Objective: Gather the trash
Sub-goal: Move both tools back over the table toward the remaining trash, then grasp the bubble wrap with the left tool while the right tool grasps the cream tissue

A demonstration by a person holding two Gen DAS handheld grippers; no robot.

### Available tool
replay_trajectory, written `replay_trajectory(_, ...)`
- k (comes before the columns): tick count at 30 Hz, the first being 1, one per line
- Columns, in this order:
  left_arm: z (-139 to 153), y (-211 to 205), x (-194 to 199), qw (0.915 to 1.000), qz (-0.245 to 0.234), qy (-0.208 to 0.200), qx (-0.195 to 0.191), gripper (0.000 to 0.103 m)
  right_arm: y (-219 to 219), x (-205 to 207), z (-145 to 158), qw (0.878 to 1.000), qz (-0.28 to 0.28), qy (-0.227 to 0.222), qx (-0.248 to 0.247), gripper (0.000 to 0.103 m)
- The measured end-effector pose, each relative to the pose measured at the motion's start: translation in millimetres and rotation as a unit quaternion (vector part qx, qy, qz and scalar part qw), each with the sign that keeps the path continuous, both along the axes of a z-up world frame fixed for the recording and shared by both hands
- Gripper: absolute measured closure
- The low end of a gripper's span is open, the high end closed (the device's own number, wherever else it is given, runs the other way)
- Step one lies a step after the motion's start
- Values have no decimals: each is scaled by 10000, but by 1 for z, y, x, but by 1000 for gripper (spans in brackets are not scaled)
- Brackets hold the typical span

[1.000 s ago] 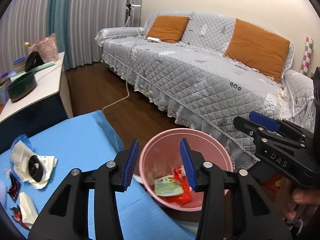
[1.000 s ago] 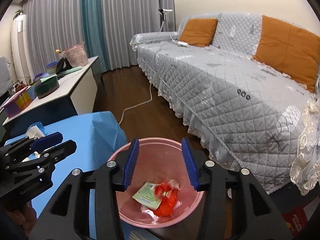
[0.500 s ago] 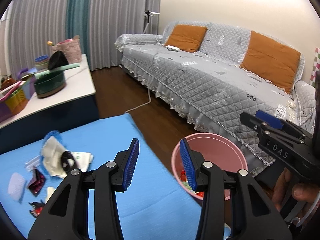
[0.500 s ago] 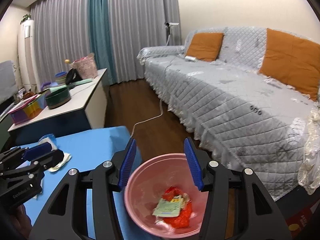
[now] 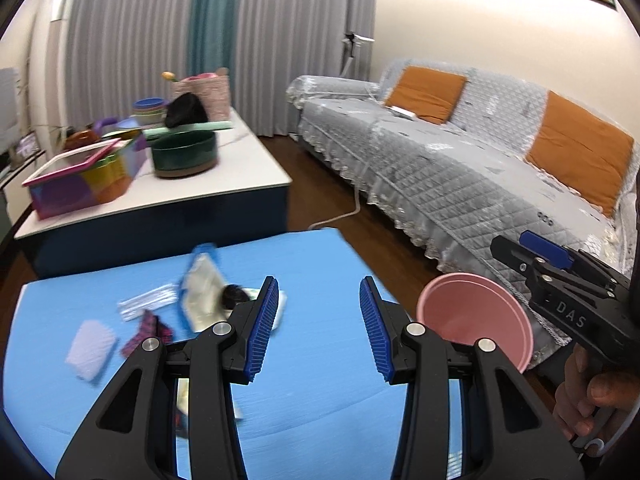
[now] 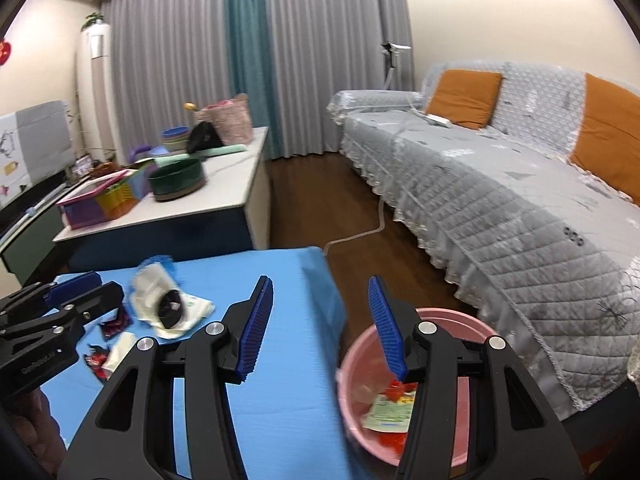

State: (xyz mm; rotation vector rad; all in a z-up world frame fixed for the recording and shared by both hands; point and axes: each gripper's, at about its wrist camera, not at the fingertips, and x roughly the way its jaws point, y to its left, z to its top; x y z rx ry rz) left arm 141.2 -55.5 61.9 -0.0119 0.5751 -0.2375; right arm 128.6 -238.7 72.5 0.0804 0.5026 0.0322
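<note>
Several pieces of trash lie on the blue table (image 5: 320,412): a crumpled white wrapper with a black lump (image 5: 208,296) (image 6: 168,306), a clear wrapper (image 5: 148,306), red-and-black wrappers (image 5: 149,330) (image 6: 116,324) and a white tissue (image 5: 90,350) (image 6: 120,350). The pink bin (image 5: 472,316) (image 6: 356,364) stands off the table's right edge and holds a green packet (image 6: 388,412) and red wrappers. My left gripper (image 5: 318,332) (image 6: 100,288) hangs open and empty over the table, right of the trash. Over the table's edge, beside the bin, my right gripper (image 6: 322,328) (image 5: 516,246) is open and empty too.
A white-topped low cabinet (image 5: 224,176) behind the table carries a dark green bowl (image 5: 184,154), a coloured box and other items. A grey covered sofa (image 6: 500,200) with orange cushions runs along the right. A white cable (image 6: 360,236) lies on the wooden floor between them.
Both grippers have swung left from above the pink bin toward the table. The bin has slid to the right of both views, and the trash on the table has come nearer the middle.
</note>
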Motion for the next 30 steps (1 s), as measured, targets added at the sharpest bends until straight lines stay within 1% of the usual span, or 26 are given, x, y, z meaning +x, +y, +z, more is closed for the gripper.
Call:
replay_trajectory(1,1,8,-1,10000,74,-14,-3,61,9,0,1,9999,99,-34,12,54)
replay_trajectory(2,1,16,-2,9999,164,-27,4,61,16,-1,1,9998,173,-69,17,60)
replay_trajectory(3,1,22,-3,9997,232,-32,11,61,21,-1,2,9997,220,-93,23,69)
replay_trajectory(5,-1,37,-2,9992,408,9,14,61,37,-3,3,9990,428,-138,66,80)
replay_trajectory(6,-3,48,-1,9986,530,54,4,61,45,-2,3,9985,527,-141,87,83)
replay_trajectory(7,-4,53,-2,9982,593,67,-1,61,51,-2,2,9980,613,-138,96,84)
replay_trajectory(12,-8,89,0,9948,1017,77,-74,62,86,-1,-6,9946,1026,-77,104,84)
replay_trajectory(19,-25,137,11,9854,1673,275,-163,62,127,6,-25,9876,1562,105,94,84)
replay_trajectory(28,-43,172,19,9752,2172,405,-152,62,165,21,-52,9784,2023,411,117,83)
replay_trajectory(30,-47,180,20,9728,2270,431,-153,62,174,24,-58,9758,2126,492,121,79)
